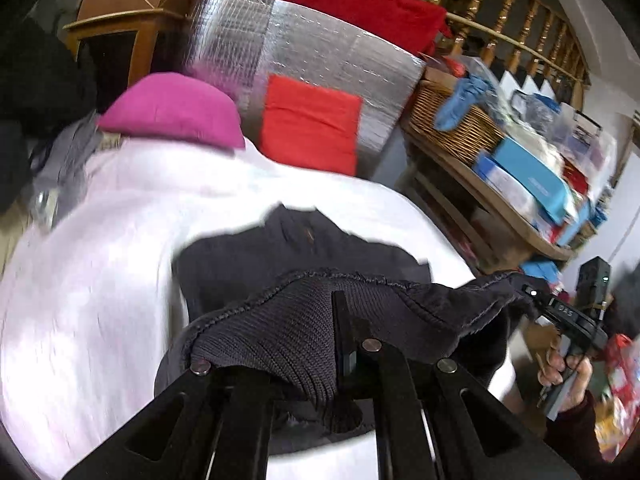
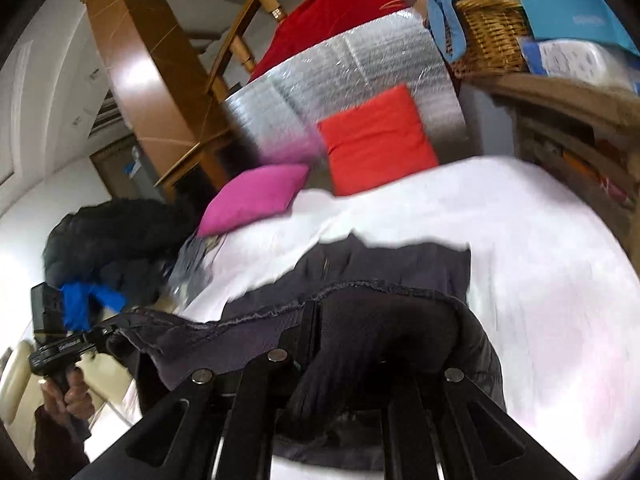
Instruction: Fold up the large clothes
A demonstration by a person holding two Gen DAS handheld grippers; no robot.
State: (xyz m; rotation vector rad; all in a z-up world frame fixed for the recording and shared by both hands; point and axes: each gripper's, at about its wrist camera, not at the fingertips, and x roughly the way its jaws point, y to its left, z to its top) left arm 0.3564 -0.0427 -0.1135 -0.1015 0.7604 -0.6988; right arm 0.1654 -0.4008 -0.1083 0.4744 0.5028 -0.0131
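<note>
A dark grey garment (image 1: 280, 248) with a ribbed knit hem lies partly on the white sheet (image 1: 100, 280) of a bed. My left gripper (image 1: 340, 312) is shut on the ribbed hem (image 1: 288, 320) and holds it raised. My right gripper (image 2: 312, 320) is shut on the same hem edge (image 2: 360, 288) further along; it also shows in the left wrist view (image 1: 536, 300). The hem stretches between both grippers above the rest of the garment (image 2: 400, 260). The left gripper shows at the left of the right wrist view (image 2: 108, 332).
A pink cushion (image 1: 176, 116) and a red cushion (image 1: 312, 120) lean at the bed's head against a silver foil panel (image 1: 320, 52). A wicker basket (image 1: 456, 120) and boxes crowd a wooden shelf on the right. A dark fluffy pile (image 2: 116, 236) lies left of the bed.
</note>
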